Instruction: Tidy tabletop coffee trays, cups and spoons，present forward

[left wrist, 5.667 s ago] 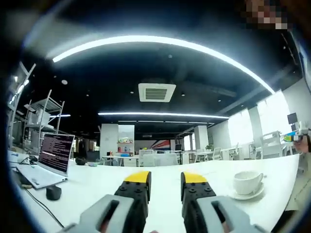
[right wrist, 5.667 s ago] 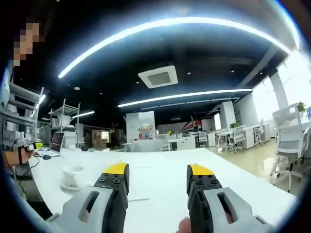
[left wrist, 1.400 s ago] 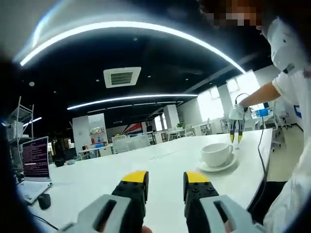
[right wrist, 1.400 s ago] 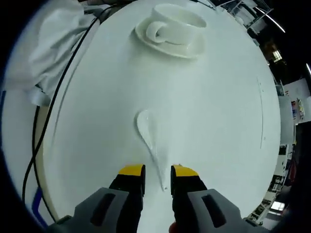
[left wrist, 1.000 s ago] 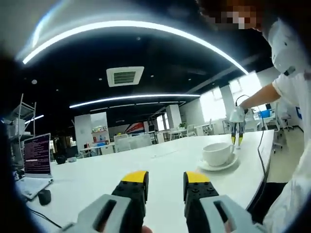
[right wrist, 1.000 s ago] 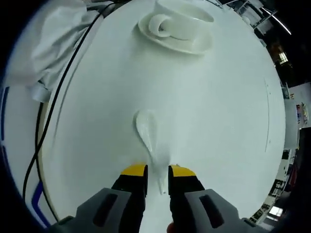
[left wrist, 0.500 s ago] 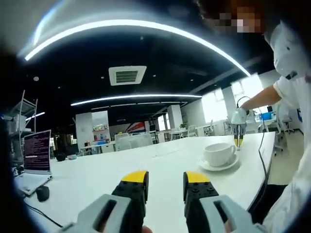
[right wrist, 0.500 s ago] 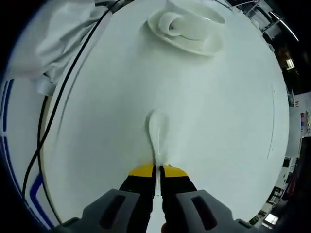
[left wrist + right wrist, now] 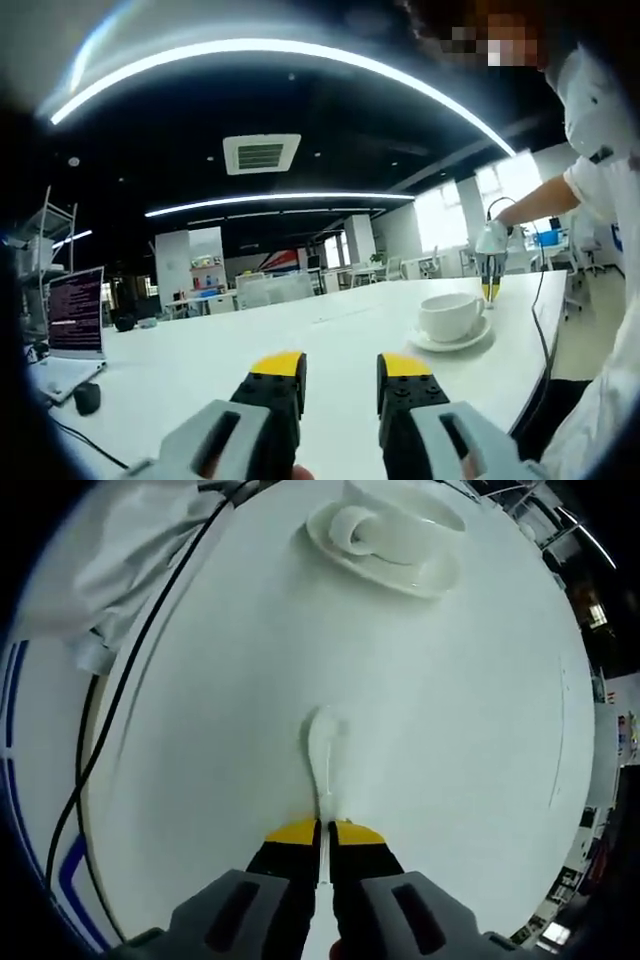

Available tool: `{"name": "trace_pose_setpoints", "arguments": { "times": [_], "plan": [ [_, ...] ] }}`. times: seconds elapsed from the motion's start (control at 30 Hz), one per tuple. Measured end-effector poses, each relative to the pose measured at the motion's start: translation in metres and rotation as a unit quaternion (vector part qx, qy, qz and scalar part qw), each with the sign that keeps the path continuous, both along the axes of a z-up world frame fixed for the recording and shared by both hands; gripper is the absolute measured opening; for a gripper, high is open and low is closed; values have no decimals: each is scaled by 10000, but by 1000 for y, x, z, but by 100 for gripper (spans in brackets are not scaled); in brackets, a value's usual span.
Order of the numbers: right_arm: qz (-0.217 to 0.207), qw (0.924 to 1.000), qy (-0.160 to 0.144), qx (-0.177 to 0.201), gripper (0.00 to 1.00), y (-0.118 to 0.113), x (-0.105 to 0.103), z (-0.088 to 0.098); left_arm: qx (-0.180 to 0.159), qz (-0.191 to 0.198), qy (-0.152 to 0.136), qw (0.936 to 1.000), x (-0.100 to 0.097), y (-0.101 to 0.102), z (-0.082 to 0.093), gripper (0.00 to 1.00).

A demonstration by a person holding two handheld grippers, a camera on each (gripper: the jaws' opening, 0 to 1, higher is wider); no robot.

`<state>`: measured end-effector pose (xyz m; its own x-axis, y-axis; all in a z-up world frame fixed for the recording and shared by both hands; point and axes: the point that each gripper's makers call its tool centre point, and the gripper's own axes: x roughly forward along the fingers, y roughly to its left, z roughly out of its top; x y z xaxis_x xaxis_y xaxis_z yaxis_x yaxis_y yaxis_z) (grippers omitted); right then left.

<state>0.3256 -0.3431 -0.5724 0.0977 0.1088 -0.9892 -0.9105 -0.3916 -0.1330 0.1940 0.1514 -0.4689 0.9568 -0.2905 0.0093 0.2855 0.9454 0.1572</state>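
In the right gripper view we see the right tongs [image 9: 321, 827] pinching the handle of a white spoon [image 9: 322, 748], yellow tips pressed together w/ only the thin handle between them. The spoon runs straight out from the tips, bowl at the far end, lying against the white surface [image 9: 470, 700]. Beyond the bowl, well apart from it, a white cup [image 9: 403, 522] sits on its saucer [image 9: 400, 572], handle turned toward the view's left. To the view's left, a black cable [image 9: 140, 660] trails along the surface edge, next to a white sleeve [image 9: 120, 550] of the person.

In the left gripper view we see the left tongs [image 9: 340, 368] spread apart, nothing between the tips, held over the bare surface [image 9: 180, 360]. The cup [image 9: 450, 315] on its saucer [image 9: 450, 339] stands ahead & to the right of them, near the surface's right edge. Just past the cup the right tongs [image 9: 490, 292] point down toward the surface, held by the person's arm [image 9: 540, 200] coming from the right; we can't tell their grip from here. Far left, an open laptop [image 9: 72, 330] w/ a lit screen and a dark mouse [image 9: 87, 398] near it. Farther back: office desks, chairs, a ceiling AC vent [image 9: 261, 154], long light strips.
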Motion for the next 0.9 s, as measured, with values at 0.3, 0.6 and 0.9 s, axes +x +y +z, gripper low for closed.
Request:
{"name": "trace_pose_setpoints", "arguments": {
  "times": [0.3,0.6,0.9],
  "plan": [
    [14,10000,-40,-80,3,-8,0,1,-83,3,-65,9999,2,0,3,30],
    [-51,9997,-233,32,3,-4,4,10,-71,23,-59,10000,1,1,2,30],
    [78,9972,-737,45,3,-4,11,22,-56,-106,77,9999,0,-5,-2,30]
  ]
}}
